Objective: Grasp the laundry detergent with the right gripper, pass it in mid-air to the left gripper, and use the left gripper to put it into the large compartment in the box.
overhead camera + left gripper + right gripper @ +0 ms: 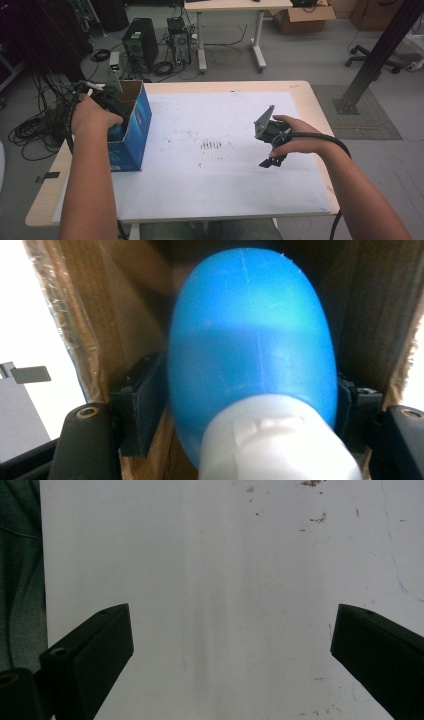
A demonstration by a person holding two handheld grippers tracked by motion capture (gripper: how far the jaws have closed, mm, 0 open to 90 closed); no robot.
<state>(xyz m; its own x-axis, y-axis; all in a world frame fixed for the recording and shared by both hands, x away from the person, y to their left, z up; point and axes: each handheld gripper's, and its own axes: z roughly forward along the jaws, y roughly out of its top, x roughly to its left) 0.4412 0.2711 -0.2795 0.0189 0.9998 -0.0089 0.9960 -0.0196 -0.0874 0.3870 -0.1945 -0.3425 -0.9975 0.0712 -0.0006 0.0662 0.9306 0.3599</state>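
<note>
White paper sheet [220, 165] on wooden table [305, 92]; open blue cardboard box [134, 131] hides left gripper [250, 405], jaws flanking, pad contact unclear, blue white-capped bottle [250, 340]; right gripper [232, 645] spread, empty.

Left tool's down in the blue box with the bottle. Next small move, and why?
Probably open the left tool slightly wider, then lift it straight out. The blue bottle sits inside the box, cap toward the camera, and the pads still flank it closely. The right tool idles open.
</note>
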